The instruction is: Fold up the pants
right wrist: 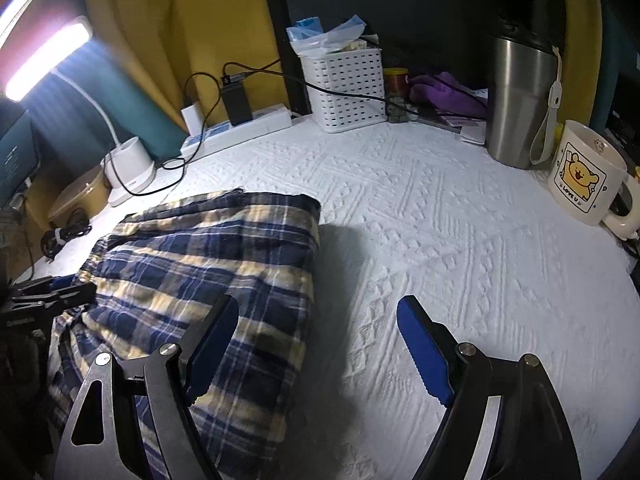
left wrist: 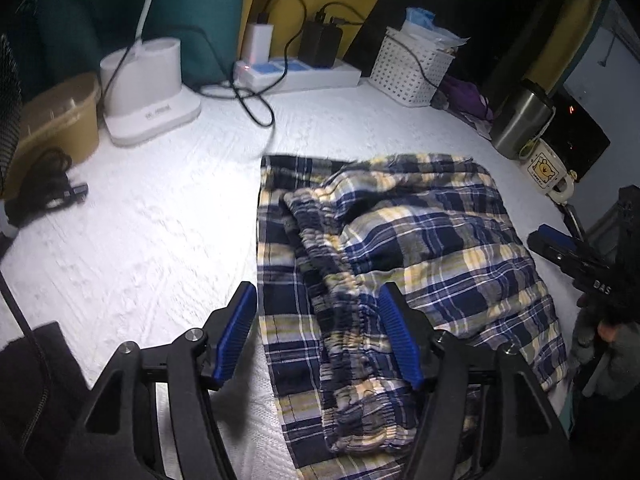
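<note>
Both wrist cams low, fwd-facing, close, sharing pants

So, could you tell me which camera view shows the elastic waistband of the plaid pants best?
The left wrist view: the gathered waistband runs down the middle of the pants, between the open left gripper's fingers. In the right wrist view only a short bunched stretch shows at the left edge, near that gripper.

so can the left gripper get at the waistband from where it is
Probably yes. The left gripper is open right over the pants, its fingers either side of the waistband, with nothing between them.
</note>
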`<action>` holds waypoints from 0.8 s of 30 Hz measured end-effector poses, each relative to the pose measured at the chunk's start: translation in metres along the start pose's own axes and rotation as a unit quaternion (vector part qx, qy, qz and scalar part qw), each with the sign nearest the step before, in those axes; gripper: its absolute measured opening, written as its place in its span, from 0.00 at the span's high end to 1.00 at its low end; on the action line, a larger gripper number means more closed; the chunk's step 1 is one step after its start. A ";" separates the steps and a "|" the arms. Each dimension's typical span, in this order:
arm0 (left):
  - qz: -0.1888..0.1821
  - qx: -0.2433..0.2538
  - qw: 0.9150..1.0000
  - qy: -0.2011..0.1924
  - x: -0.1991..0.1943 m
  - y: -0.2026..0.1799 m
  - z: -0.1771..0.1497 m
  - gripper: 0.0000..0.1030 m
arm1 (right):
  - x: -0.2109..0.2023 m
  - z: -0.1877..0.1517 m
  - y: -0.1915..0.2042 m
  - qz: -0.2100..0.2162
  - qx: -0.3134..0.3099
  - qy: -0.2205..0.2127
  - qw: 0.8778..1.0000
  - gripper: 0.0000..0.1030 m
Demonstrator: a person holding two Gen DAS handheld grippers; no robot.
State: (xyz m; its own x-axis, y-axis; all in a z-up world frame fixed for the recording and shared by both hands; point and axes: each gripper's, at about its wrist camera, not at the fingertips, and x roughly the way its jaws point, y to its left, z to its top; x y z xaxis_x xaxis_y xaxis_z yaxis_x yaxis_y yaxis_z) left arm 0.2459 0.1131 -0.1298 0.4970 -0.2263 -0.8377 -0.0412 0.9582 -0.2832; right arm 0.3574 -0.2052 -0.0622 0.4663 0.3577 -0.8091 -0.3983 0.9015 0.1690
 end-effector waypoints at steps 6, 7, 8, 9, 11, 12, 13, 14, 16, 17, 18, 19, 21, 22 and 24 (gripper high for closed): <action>0.002 -0.003 1.000 0.006 0.004 -0.001 0.000 0.33 | 0.001 -0.004 -0.002 0.005 0.001 0.005 1.000 0.19; 0.001 -0.007 1.000 0.001 0.002 -0.001 0.001 0.33 | 0.002 -0.004 -0.003 0.006 0.002 0.006 1.000 0.20; 0.000 -0.009 1.000 -0.002 0.000 -0.001 0.002 0.33 | 0.003 -0.005 -0.005 0.006 0.003 0.007 1.000 0.20; -0.003 -0.013 1.000 -0.005 -0.001 -0.001 0.004 0.33 | 0.004 -0.005 -0.006 0.006 0.005 0.008 1.000 0.19; -0.010 -0.015 1.000 -0.007 -0.001 -0.002 0.006 0.32 | 0.006 -0.004 -0.008 0.007 0.007 0.010 1.000 0.19; -0.011 -0.014 1.000 -0.003 0.001 -0.003 0.007 0.31 | 0.007 -0.004 -0.009 0.007 0.008 0.010 1.000 0.19; -0.010 -0.013 1.000 0.001 0.005 -0.003 0.007 0.30 | 0.008 -0.003 -0.010 0.008 0.009 0.010 1.000 0.19; -0.008 -0.017 1.000 0.005 0.010 -0.001 0.008 0.30 | 0.010 -0.002 -0.010 0.009 0.009 0.010 1.000 0.20; -0.011 -0.022 1.000 0.000 0.013 0.001 0.009 0.28 | 0.013 0.000 -0.010 0.011 0.008 0.011 1.000 0.20; -0.007 -0.015 1.000 0.000 0.014 0.000 0.010 0.27 | 0.014 0.000 -0.010 0.013 0.008 0.011 1.000 0.19; -0.002 -0.008 1.000 0.000 0.015 -0.002 0.010 0.27 | 0.015 0.000 -0.010 0.014 0.007 0.011 1.000 0.19; 0.005 0.000 1.000 0.001 0.016 -0.004 0.010 0.27 | 0.017 0.000 -0.010 0.016 0.007 0.012 1.000 0.19; 0.012 0.004 1.000 0.005 0.017 -0.005 0.009 0.27 | 0.021 0.001 -0.009 0.020 0.005 0.016 1.000 0.19; 0.012 0.005 1.000 0.006 0.017 -0.005 0.009 0.27 | 0.024 0.001 -0.009 0.022 0.004 0.017 1.000 0.19; 0.007 0.004 1.000 0.005 0.017 -0.004 0.009 0.27 | 0.026 0.003 -0.009 0.026 0.003 0.017 1.000 0.19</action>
State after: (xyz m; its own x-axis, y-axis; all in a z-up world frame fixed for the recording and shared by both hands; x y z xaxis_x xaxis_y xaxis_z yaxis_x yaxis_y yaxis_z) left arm 0.2626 0.1074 -0.1382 0.4873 -0.2150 -0.8464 -0.0408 0.9626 -0.2680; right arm 0.3756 -0.2032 -0.0836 0.4178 0.3950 -0.8182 -0.4168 0.8835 0.2138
